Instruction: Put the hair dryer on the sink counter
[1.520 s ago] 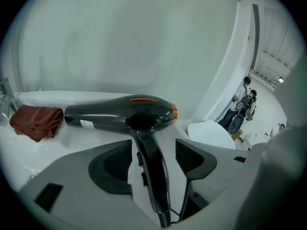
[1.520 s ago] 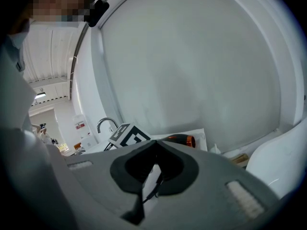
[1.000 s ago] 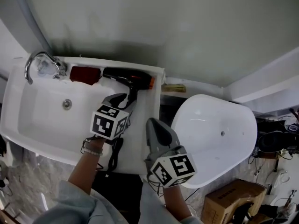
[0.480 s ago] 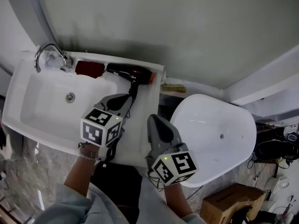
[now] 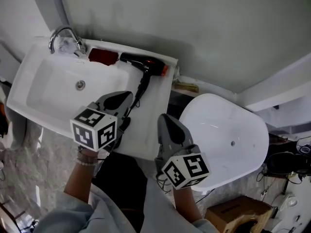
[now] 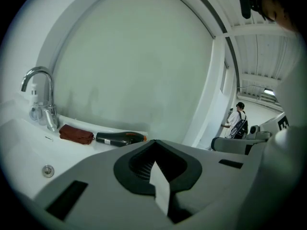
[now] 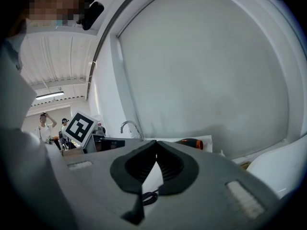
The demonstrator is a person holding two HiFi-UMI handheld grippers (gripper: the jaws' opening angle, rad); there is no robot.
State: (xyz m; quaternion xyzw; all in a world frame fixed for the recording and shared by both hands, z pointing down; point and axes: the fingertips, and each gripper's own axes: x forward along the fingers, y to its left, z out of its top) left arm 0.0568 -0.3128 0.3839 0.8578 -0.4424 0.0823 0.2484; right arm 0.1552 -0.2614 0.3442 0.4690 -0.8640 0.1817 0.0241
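The hair dryer [image 5: 143, 63] lies on the sink counter [image 5: 156, 111], on the back ledge to the right of the faucet [image 5: 65, 38]. A folded red cloth [image 5: 103, 56] sits between the two. The dryer's body runs along the ledge: the black barrel points back toward the faucet and the orange-ringed end points away from it, near the counter's right edge. The handle angles off the ledge toward the person, and the cord [image 5: 140, 90] trails on from it across the counter.

The left gripper [image 5: 119, 101] is over the counter in front of the faucet, apart from the dryer, with its jaws pressed together on nothing. The dryer lies ahead of it and slightly left in the left gripper view [image 6: 120, 138]. The right gripper [image 5: 167, 125] is farther from the faucet, past the counter's right edge, also closed and empty.

Judging by this, the dryer is already placed. If it needed moving, the left gripper is nearer, and the handle is the part turned toward it.
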